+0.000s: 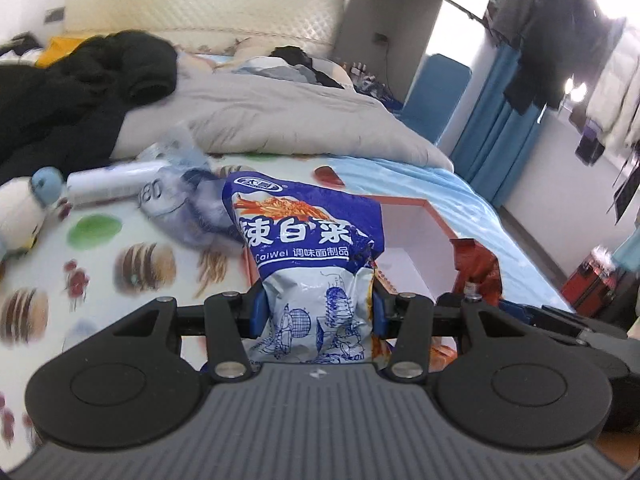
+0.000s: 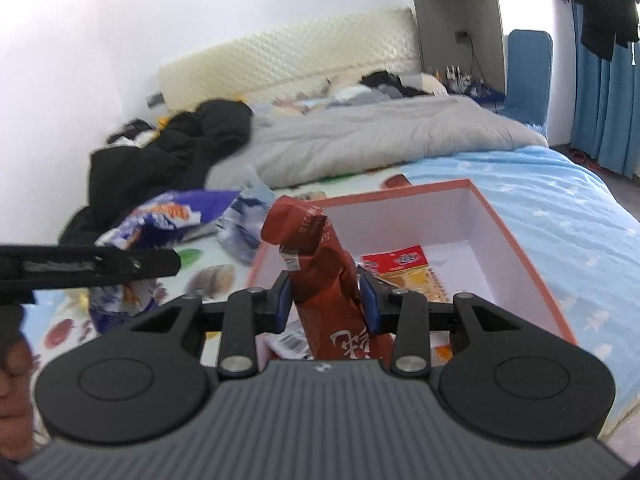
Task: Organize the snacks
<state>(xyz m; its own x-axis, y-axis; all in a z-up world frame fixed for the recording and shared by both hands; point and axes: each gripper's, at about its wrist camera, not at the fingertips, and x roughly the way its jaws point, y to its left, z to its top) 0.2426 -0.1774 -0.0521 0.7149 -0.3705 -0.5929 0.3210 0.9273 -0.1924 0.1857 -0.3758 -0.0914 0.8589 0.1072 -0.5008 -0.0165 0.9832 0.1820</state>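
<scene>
My left gripper [image 1: 318, 312] is shut on a blue and white snack bag [image 1: 308, 248], held upright above the bed. Just behind it stands an orange-rimmed white box [image 1: 424, 232]. My right gripper [image 2: 326, 300] is shut on a crumpled red snack bag [image 2: 324, 280], lifted over the near end of the same box [image 2: 516, 248]. Inside the box lies a red and yellow snack pack [image 2: 404, 268], with another packet under the red bag. The red bag [image 1: 478, 272] also shows at the right in the left wrist view. The blue bag [image 2: 160, 220] and the left gripper's side appear at the left in the right wrist view.
A crumpled blue bag [image 1: 188, 204], a white roll [image 1: 116, 182] and a plush toy [image 1: 24, 212] lie on the food-print sheet. A grey duvet [image 1: 280, 120] and black clothes [image 1: 80, 92] lie further up the bed. Blue curtains [image 1: 500, 128] hang at the right.
</scene>
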